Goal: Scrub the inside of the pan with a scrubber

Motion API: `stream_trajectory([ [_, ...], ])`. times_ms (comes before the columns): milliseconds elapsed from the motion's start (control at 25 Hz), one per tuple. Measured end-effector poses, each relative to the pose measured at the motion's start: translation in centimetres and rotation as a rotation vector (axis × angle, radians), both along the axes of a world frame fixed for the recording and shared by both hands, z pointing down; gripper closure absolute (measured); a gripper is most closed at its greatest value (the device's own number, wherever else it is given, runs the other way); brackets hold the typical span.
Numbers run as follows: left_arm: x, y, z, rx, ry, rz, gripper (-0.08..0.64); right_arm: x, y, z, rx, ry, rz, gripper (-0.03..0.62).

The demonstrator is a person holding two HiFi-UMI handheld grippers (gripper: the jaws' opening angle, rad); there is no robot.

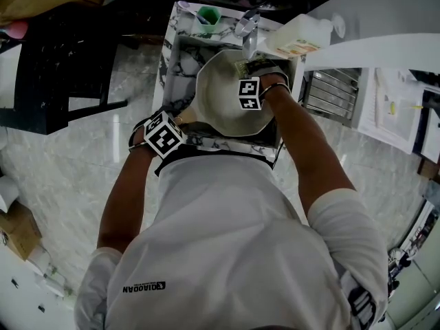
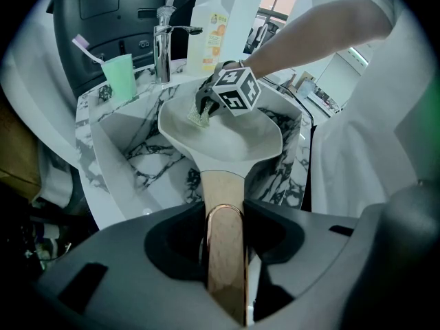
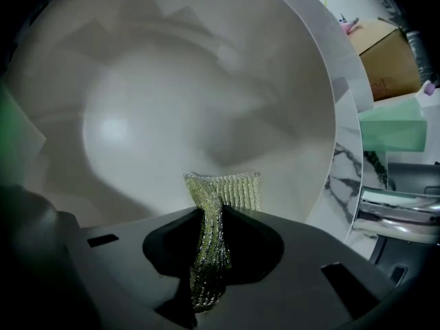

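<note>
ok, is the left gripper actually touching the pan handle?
Touching. In the left gripper view the left gripper has its jaws shut on the pan handle.

The head view looks steeply down on the sink (image 1: 173, 59); both gripper views ride close (the right nearly inside), sharing the pan (image 1: 216, 91).

White short-sleeved shirt (image 1: 227, 239), small dark lettering (image 1: 144, 287); dark grey left tool (image 2: 225, 243) and right tool (image 3: 210, 253), black-and-white marker cubes (image 1: 163, 135).
</note>
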State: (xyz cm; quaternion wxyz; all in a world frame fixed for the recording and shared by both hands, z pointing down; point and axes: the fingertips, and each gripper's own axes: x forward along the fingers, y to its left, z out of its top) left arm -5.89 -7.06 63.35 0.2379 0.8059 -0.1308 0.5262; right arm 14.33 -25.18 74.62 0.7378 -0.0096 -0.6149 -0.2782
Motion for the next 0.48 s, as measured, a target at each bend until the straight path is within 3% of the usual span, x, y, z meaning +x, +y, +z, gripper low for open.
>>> stream_trajectory([
  [480, 0.1, 0.0, 0.0, 0.002, 0.003, 0.0, 0.385, 2.9, 2.2, 0.4, -0.073, 0.112, 0.224, 0.505],
])
